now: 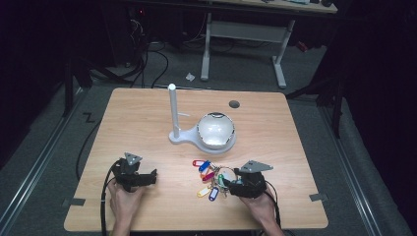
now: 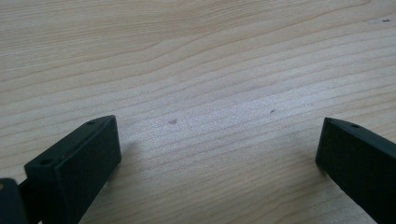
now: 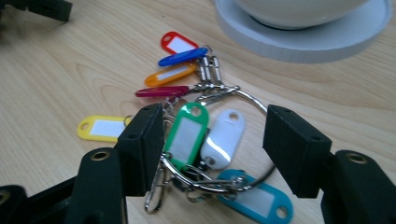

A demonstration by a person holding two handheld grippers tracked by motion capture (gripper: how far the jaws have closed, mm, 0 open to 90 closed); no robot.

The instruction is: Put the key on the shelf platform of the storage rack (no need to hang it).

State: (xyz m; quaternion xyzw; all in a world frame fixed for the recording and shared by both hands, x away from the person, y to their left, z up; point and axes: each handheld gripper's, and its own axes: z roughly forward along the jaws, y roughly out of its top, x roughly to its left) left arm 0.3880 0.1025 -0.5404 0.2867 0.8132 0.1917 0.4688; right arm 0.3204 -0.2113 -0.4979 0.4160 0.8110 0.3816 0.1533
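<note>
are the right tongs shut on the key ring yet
Not yet: the right tongs stand open, straddling the key ring and green tag, with gaps beside the pads.

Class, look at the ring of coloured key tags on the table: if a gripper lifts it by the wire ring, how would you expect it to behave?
The key-tag bunch would probably flop: its tags hang from small clips on a thin wire ring, so they should swing and dangle. It looks light, being mostly small plastic tags. The thin metal ring may slip between the right hand-held gripper, whose jaws stand open around it.
</note>
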